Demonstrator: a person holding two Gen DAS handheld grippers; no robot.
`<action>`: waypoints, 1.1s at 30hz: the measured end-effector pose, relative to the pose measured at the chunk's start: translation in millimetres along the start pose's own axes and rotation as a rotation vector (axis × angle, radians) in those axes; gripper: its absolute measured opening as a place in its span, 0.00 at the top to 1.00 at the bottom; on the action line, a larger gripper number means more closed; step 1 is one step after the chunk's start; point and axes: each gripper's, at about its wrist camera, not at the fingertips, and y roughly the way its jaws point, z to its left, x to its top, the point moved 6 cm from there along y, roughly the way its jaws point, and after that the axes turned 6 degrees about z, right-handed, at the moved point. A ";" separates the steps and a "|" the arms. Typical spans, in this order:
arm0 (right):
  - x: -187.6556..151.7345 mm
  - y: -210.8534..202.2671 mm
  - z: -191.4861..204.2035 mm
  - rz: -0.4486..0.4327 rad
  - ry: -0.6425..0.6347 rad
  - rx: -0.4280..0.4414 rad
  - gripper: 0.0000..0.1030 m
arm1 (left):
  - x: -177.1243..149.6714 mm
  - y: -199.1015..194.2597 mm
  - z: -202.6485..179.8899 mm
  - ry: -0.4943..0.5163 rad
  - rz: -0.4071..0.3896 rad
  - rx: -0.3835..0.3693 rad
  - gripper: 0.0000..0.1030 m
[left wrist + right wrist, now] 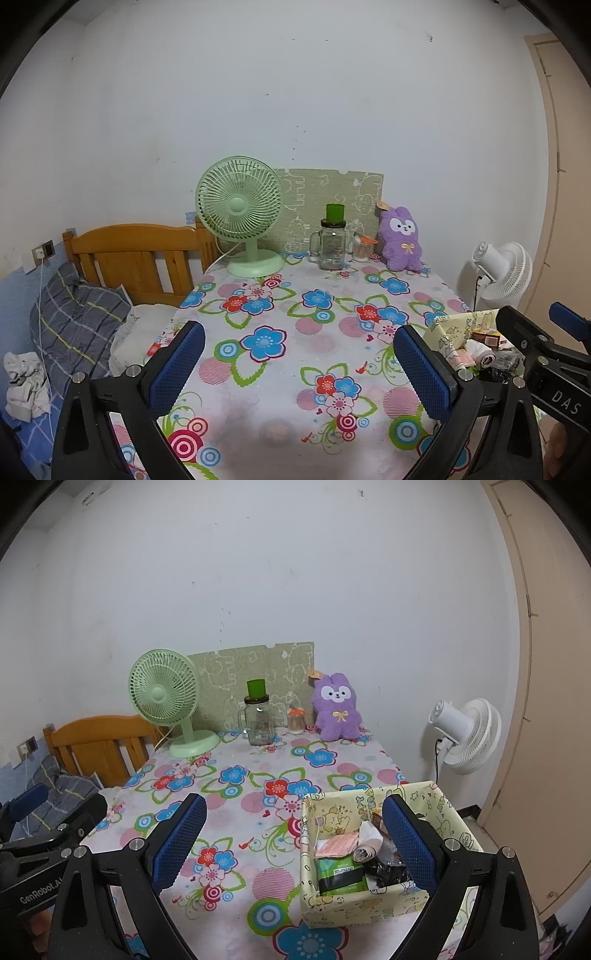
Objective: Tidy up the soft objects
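Observation:
A purple plush bunny [400, 240] sits upright at the far right of the flowered table [295, 332], against the wall; it also shows in the right wrist view [337, 710]. A yellow cartoon-print storage box [384, 904] holding packets and wrappers stands at the table's near right, its corner showing in the left wrist view [458, 328]. My left gripper [299, 369] is open and empty above the near middle of the table. My right gripper [293, 843] is open and empty, its right finger over the box.
A green desk fan [240, 214], a glass jar with a green cap [332, 240] and a small cotton-swab jar [364, 249] stand along the back. A white fan [465, 734] stands off the table's right. A bed with a wooden headboard [136, 254] lies left.

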 end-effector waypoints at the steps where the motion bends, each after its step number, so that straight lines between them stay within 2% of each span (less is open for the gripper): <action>1: -0.5 0.0 -0.5 0.000 0.002 0.000 0.05 | 0.3 0.4 -0.6 0.000 0.001 -0.002 0.00; 33: 2.2 0.1 -1.4 -0.001 0.003 0.009 0.05 | -2.2 -1.5 -11.0 0.017 0.009 -0.031 0.00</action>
